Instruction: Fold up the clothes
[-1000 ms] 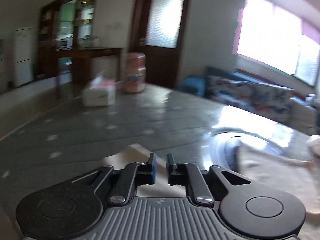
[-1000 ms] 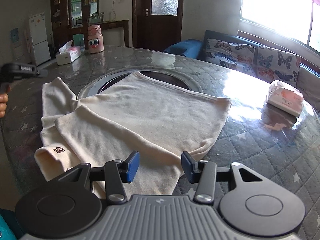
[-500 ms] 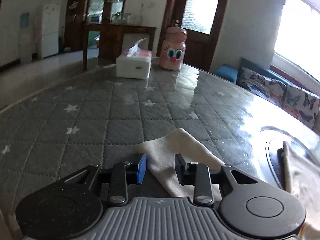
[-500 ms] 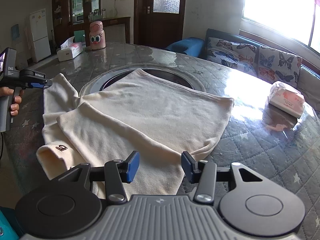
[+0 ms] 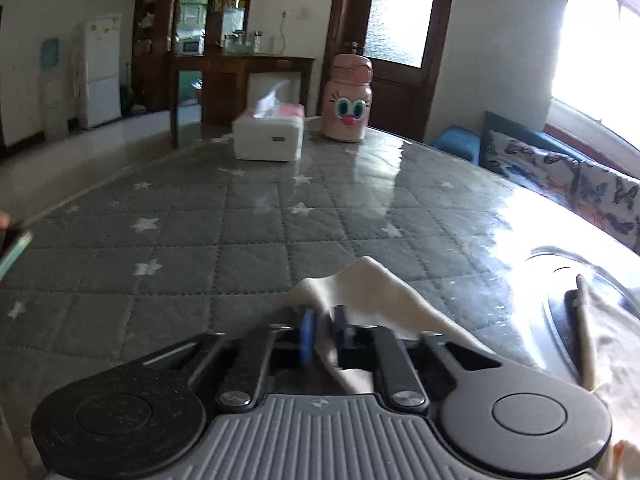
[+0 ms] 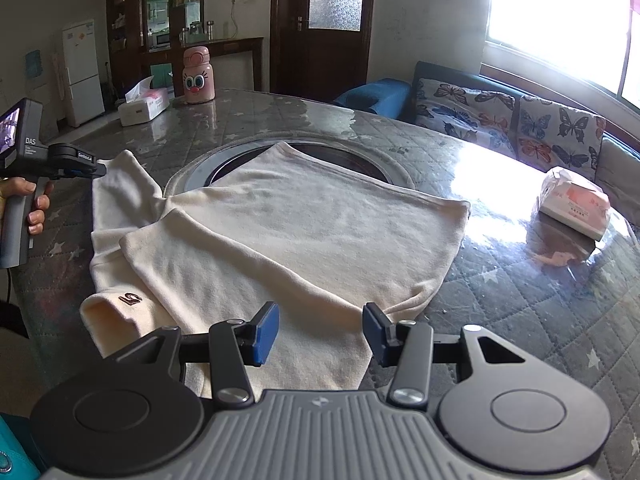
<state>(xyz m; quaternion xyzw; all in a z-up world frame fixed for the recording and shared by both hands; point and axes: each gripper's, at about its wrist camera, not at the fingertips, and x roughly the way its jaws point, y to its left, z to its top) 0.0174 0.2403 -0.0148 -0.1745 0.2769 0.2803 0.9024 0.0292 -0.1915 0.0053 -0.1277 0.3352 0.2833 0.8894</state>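
Daylight enters through the window (image 6: 560, 20), which is overexposed to white in both views. Strong glare covers the glossy surface (image 6: 492, 168) below the window. The room far from the window is dimmer. The left gripper (image 5: 324, 332) tips show motion blur. Fisheye distortion bends the edges.

The grey quilted tabletop (image 6: 520, 312) (star-patterned, glossy) carries a cream garment (image 6: 304, 240), tissue box (image 6: 144, 107), pink bottle (image 6: 197, 76) and, seemingly, a tissue pack (image 6: 574, 202).
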